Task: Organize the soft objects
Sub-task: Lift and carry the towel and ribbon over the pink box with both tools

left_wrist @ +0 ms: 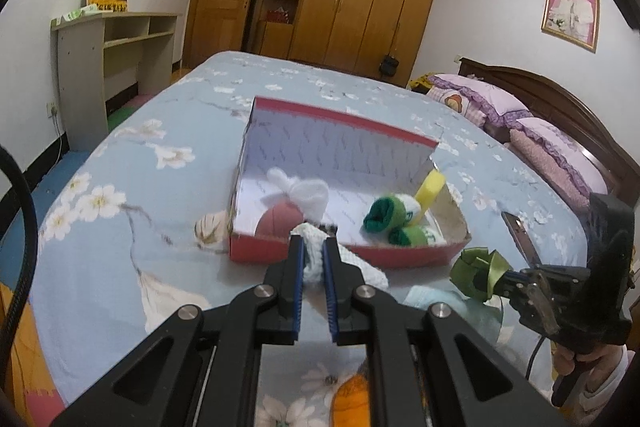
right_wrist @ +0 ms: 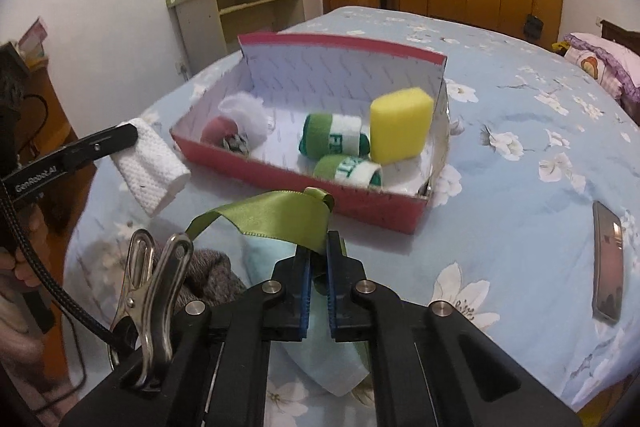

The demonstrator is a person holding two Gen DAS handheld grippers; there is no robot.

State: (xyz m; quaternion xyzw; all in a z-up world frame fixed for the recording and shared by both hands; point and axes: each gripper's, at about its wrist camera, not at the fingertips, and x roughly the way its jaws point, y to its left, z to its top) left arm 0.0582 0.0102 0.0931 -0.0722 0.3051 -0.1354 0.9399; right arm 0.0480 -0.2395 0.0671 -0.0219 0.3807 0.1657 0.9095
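Above the bedspread, just short of the red box, a white knitted cloth is being pinched by the left gripper and a green ribbon by the right gripper. Each is best being carried clear over the near wall before being released beside the rolled socks.

A red box with white patterned lining holds a yellow sponge and green-white socks; the bedsheet is blue, white-flowered.
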